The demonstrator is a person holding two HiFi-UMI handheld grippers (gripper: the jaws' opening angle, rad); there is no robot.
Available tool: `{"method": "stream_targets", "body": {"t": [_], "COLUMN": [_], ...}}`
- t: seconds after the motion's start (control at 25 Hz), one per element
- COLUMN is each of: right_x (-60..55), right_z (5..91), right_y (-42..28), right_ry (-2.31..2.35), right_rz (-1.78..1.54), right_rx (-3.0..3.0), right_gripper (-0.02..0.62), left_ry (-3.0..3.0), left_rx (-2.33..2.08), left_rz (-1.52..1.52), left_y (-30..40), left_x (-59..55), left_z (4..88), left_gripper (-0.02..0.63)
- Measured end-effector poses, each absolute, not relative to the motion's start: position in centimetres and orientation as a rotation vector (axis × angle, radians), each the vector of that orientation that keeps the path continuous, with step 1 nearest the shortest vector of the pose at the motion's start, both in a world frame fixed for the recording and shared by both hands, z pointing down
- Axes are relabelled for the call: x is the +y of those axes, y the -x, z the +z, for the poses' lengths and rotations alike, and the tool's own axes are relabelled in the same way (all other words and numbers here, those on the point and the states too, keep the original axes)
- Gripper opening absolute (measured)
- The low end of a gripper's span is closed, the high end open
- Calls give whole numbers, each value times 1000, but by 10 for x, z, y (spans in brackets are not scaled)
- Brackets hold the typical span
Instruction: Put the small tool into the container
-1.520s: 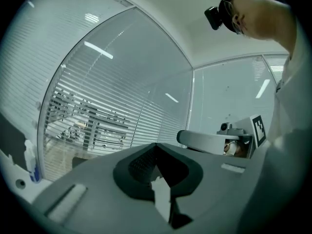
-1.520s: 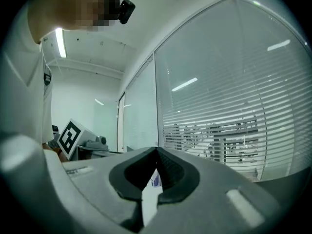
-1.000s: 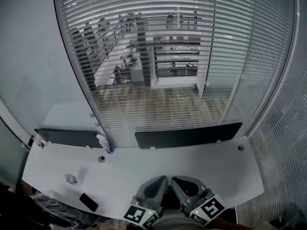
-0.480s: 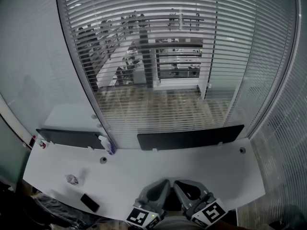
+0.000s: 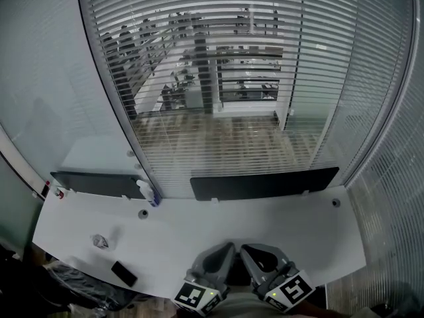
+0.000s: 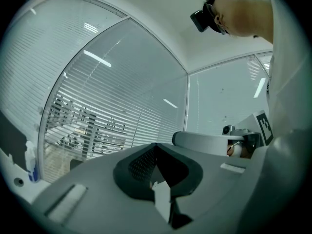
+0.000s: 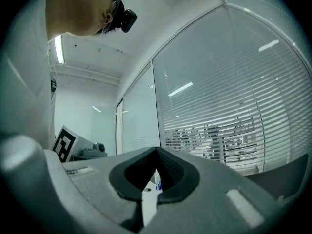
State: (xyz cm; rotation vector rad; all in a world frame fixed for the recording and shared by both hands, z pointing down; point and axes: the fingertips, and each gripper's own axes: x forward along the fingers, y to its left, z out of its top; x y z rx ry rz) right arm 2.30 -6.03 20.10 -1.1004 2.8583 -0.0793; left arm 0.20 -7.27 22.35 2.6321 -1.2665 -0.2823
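Small tool and container cannot be picked out with certainty: the white surface (image 5: 278, 227) shows only a small grey lump (image 5: 99, 242) and a flat black item (image 5: 124, 273) out toward 9 o'clock from the claws, plus a white bottle (image 5: 144, 192) at 10 o'clock. The left claw (image 5: 224, 249) and the right claw (image 5: 246, 250) are each closed together on nothing, side by side at the near edge. Whether the tool already lies in its container cannot be judged.
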Motion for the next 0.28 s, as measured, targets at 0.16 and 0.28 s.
{"method": "stream_targets", "body": {"t": [0.16,0.28], "right_x": [-62,-67], "right_z": [201,202], "right_y": [-24,-22], "right_ry": [1096,1091], "right_rz": [-73,-62], "right_rx": [2858,2860], "right_gripper": [0,0], "left_ry": [-2633,-2640], "left_rx": [-1274,-1282], "left_rz": [-278,-277], "left_y": [-3,-1], "left_x": [-75,-78], "left_z": [225,226], "left_gripper": [3,3]}}
